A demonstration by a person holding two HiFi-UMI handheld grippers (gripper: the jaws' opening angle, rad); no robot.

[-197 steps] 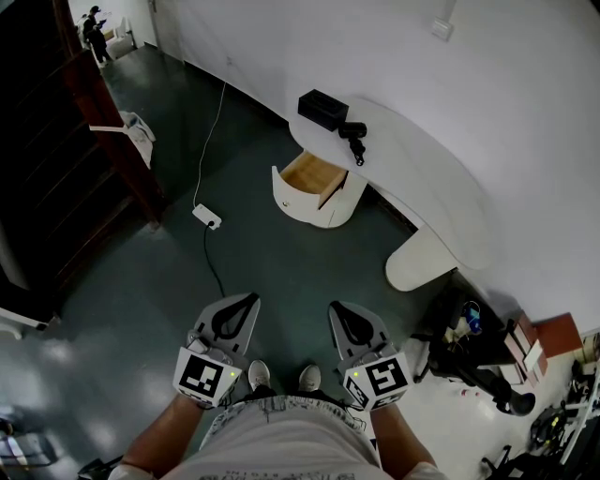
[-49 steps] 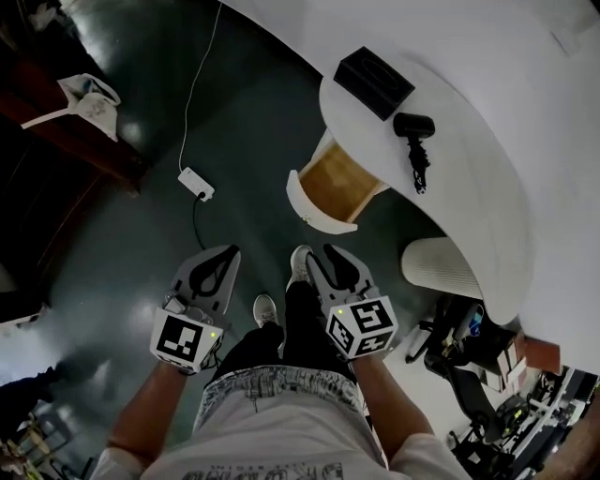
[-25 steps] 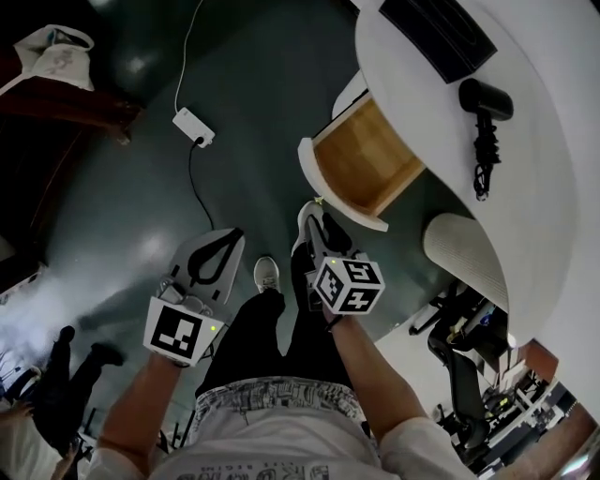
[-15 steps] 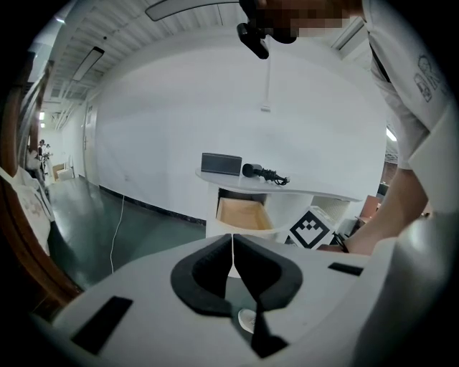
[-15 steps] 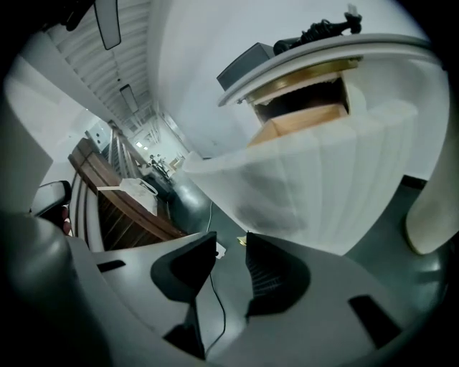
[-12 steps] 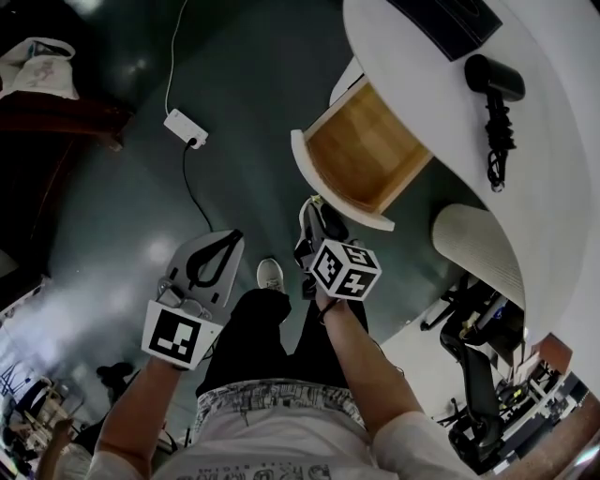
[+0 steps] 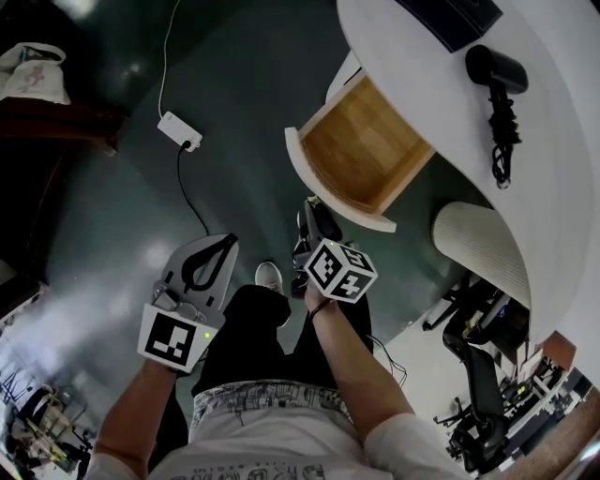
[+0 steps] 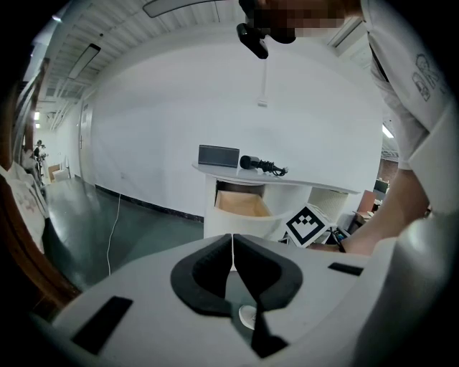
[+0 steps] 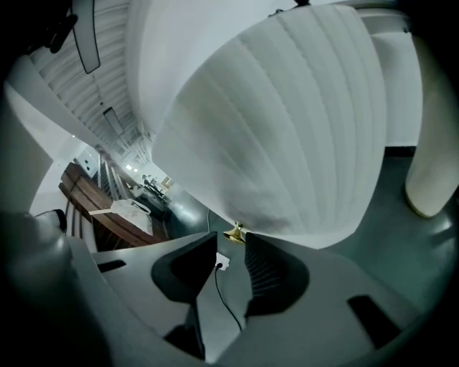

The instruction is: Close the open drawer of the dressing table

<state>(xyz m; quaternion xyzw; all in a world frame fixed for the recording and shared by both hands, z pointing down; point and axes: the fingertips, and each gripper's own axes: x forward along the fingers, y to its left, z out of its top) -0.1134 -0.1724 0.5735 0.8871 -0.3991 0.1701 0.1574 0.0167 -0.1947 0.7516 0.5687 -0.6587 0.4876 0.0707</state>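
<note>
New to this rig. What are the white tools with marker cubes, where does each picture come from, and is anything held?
No robot: a person holds a two-jaw gripper in each hand. The head view looks down from a camera on the person's head at the left gripper, the right gripper and the white dressing table, whose drawer stands open. A hair dryer and a black box lie on its top. The other two pictures come from cameras riding on the grippers. The left gripper's jaws are together, empty. The right gripper's jaws stand apart, have just been closing slightly and grip nothing; the drawer's gold knob sits just ahead of them.
</note>
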